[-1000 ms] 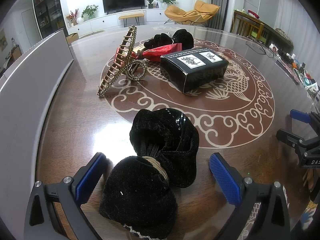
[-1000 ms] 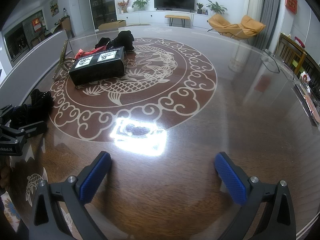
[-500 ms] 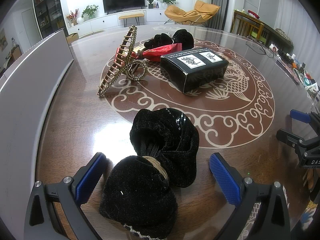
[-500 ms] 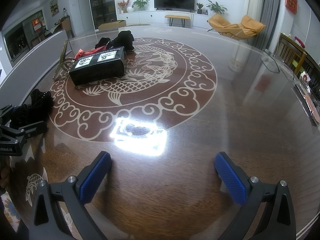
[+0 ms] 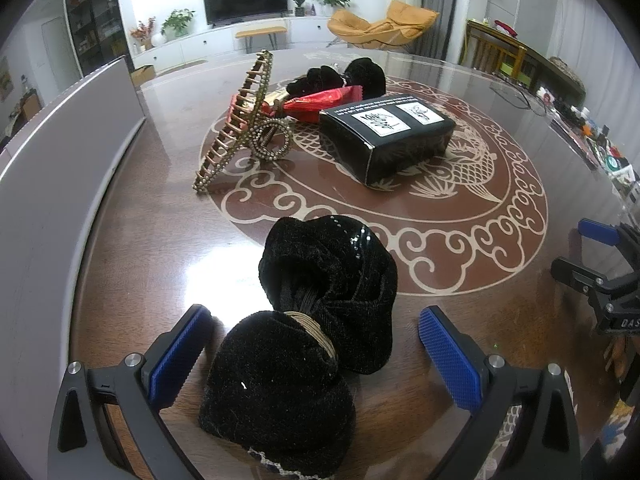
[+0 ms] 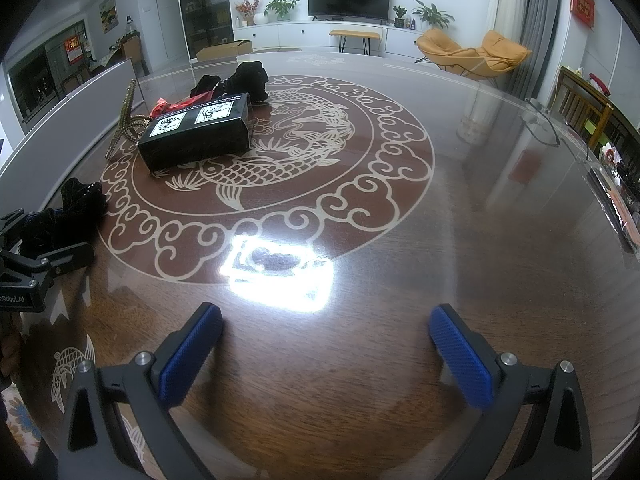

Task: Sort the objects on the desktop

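- I count two black velvet bows: the near velvet bow [image 5: 304, 344] lies on the table [image 5: 132, 264] between the fingers of my left gripper [image 5: 310, 344], and the far velvet bow [image 5: 344, 78] sits at the back of the cluster.
- One gold claw clip [image 5: 240, 120] stands tilted, left of the rest (its rings touch the tabletop).
- One red snack packet [image 5: 320, 102] lies just behind the clip, touching one black box [image 5: 390, 136].
- The box carries two white labels with black brush script; I cannot read them.
- My left gripper's jaws stand wide, one on each side of the near bow; neither blue pad presses it.
- My right gripper [image 6: 324, 348] has its jaws wide too, over bare wood beside a bright glare patch.
- Against the frames of a second ago, I see nothing shifted: both grippers and every object sit as before.
- Readable lettering: "Robot.AI" on the left gripper's body in the right wrist view, "DAS" on the right gripper's in the left.
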The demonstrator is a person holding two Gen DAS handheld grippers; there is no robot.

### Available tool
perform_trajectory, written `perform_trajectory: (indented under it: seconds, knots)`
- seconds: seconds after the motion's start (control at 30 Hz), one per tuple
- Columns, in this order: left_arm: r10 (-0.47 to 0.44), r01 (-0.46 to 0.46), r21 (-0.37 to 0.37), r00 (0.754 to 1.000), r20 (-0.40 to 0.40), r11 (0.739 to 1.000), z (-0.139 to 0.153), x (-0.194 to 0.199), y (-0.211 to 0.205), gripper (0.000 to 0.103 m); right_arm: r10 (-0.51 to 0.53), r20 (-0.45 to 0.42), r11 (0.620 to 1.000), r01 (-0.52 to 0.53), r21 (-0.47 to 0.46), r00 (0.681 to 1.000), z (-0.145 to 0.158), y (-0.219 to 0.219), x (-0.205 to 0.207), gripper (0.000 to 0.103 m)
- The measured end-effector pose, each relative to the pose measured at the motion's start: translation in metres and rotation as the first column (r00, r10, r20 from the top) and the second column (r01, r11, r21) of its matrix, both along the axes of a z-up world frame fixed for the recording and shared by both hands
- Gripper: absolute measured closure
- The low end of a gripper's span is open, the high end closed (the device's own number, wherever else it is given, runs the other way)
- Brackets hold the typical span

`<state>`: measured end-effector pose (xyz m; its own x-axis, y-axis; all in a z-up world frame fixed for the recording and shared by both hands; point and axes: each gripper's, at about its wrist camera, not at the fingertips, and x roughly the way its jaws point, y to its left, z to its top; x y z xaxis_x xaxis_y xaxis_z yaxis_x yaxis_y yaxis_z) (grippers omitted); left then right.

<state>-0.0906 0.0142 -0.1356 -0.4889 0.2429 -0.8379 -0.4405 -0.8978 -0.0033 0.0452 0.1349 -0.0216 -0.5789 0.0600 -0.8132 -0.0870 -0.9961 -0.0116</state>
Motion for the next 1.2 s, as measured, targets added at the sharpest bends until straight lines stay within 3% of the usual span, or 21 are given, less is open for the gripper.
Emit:
perform_trajectory:
  seconds: [0.27, 0.43, 0.47, 0.5, 0.53, 0.57, 0.63, 0.77, 0.9, 0.93, 1.03, 1.2]
  knots:
    - [-0.056, 0.057, -0.027, 0.998, 0.028, 0.998, 0.003, 0.0, -0.004, 0.0, 0.0, 0.0, 1.0, 0.0, 0.0, 1.0, 0.0, 0.0, 0.0, 0.0]
    - [-0.043, 0.042, -0.082, 0.999, -0.019, 0.996, 0.007, -0.012, 0.006, 0.001, 0.0, 0.0, 1.0, 0.0, 0.0, 1.0, 0.0, 0.0, 0.0, 0.0]
    - [-0.03, 0.028, -0.059, 0.999, -0.022, 0.998, 0.008, -0.015, 0.003, 0.022, 0.0, 0.0, 1.0, 0.0, 0.0, 1.0, 0.0, 0.0, 0.0, 0.0]
    - [-0.006, 0.006, 0.009, 1.0, 0.003, 1.0, 0.009, -0.021, -0.004, 0.039, 0.0, 0.0, 1.0, 0.0, 0.0, 1.0, 0.0, 0.0, 0.0, 0.0]
    - [0.024, -0.024, 0.036, 1.0, 0.0, 0.999, 0.012, -0.024, -0.01, 0.048, 0.0, 0.0, 1.0, 0.0, 0.0, 1.0, 0.0, 0.0, 0.0, 0.0]
    - [0.053, -0.054, 0.056, 0.998, 0.014, 0.997, 0.014, -0.027, -0.017, 0.066, 0.0, 0.0, 1.0, 0.0, 0.0, 1.0, 0.0, 0.0, 0.0, 0.0]
    - [0.105, -0.106, 0.086, 0.994, 0.012, 0.991, 0.019, -0.027, -0.031, 0.066, -0.001, 0.0, 1.0, 0.001, 0.0, 1.0, 0.0, 0.0, 0.0, 0.0]
    - [0.114, -0.114, 0.053, 0.993, 0.0, 0.992, 0.022, -0.009, -0.047, 0.066, -0.013, 0.042, 1.0, 0.014, -0.023, 0.999, 0.001, -0.001, -0.017, 0.0]
    - [0.113, -0.113, 0.049, 0.994, 0.001, 0.992, 0.015, 0.017, -0.059, 0.066, 0.009, 0.018, 0.978, -0.005, -0.21, 1.0, 0.029, -0.001, -0.074, 0.0]
    - [0.116, -0.116, 0.052, 0.993, -0.002, 0.992, 0.015, 0.023, -0.062, 0.066, 0.032, -0.001, 0.957, -0.031, -0.289, 0.999, 0.041, -0.003, -0.102, 0.0]
    - [0.127, -0.126, 0.07, 0.992, -0.008, 0.99, 0.014, 0.032, -0.066, 0.065, 0.108, 0.026, 0.911, -0.088, -0.402, 0.994, 0.052, -0.012, -0.161, 0.0]
    - [0.128, -0.127, 0.08, 0.992, -0.007, 0.989, 0.014, 0.037, -0.07, 0.065, 0.268, 0.127, 0.91, -0.207, -0.36, 0.955, 0.039, -0.046, -0.22, 0.0]
